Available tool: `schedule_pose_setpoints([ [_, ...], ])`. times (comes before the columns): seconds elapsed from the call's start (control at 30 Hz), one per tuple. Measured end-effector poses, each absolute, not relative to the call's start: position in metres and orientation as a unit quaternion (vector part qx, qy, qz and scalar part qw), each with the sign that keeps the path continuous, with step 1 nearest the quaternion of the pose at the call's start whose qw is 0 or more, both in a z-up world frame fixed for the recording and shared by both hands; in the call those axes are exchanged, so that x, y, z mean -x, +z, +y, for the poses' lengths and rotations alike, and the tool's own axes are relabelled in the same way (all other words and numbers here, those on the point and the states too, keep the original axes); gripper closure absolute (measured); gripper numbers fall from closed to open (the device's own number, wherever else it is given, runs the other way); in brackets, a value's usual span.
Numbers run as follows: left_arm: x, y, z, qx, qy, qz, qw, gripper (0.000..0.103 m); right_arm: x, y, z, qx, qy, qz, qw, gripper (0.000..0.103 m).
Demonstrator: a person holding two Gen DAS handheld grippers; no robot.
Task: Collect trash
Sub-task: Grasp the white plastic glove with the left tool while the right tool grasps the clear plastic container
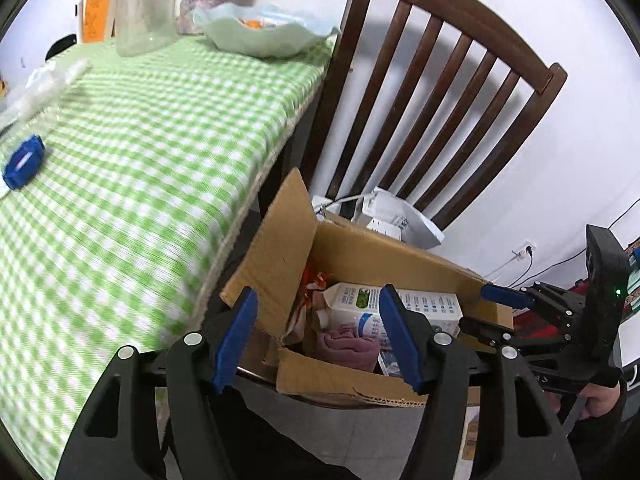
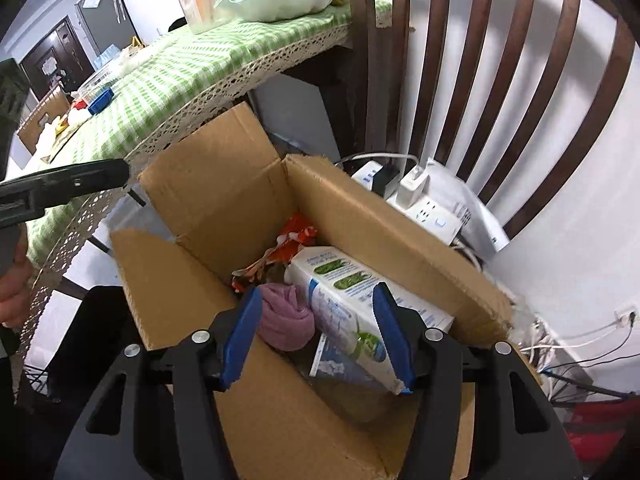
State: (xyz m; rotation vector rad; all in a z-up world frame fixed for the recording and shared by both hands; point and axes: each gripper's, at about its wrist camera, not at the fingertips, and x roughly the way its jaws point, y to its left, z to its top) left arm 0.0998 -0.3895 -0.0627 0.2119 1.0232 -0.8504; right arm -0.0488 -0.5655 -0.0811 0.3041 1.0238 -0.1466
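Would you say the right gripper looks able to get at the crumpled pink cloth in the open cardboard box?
Probably yes: the right gripper hangs open above the open cardboard box, and the crumpled pink cloth lies uncovered beside the white milk carton.

Table [image 1: 132, 168], green-and-white checked cloth, lace trim along its edge; at the far corner, pale green scalloped bowl [image 1: 264, 36] with clear jar [image 1: 144, 4] beside it; blue block [image 1: 24, 162] and clear plastic wrapping [image 1: 44, 88] further along, well apart from the bowl.
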Motion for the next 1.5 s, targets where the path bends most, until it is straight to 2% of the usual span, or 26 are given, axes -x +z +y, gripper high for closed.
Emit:
schedule_pose_setpoints([
  [0.23,-0.100,-0.032,-0.363,-0.096,-0.392,0.426,0.809,0.034,0.034,-0.047,-0.556,-0.108,-0.084,0.452,0.881,0.044],
  [0.47,-0.113,0.007,-0.308,-0.085,-0.349,0.367,0.858,0.034,0.009,-0.003,-0.533,-0.092,-0.091,0.362,0.923,0.038],
  [0.97,-0.192,0.029,-0.147,0.023,-0.182,0.381,0.906,0.034,-0.094,0.036,-0.439,-0.028,0.003,0.313,0.949,0.036],
  [1.07,-0.208,0.030,-0.109,0.044,-0.149,0.382,0.911,0.034,-0.115,0.040,-0.422,-0.039,0.033,0.305,0.951,0.032],
  [1.23,-0.236,0.022,-0.047,0.072,-0.080,0.392,0.914,0.034,-0.146,0.037,-0.398,-0.043,0.068,0.306,0.949,0.032],
  [1.5,-0.285,0.015,-0.008,0.088,-0.056,0.405,0.908,0.033,-0.205,0.029,-0.395,-0.115,0.093,0.313,0.938,0.032],
])
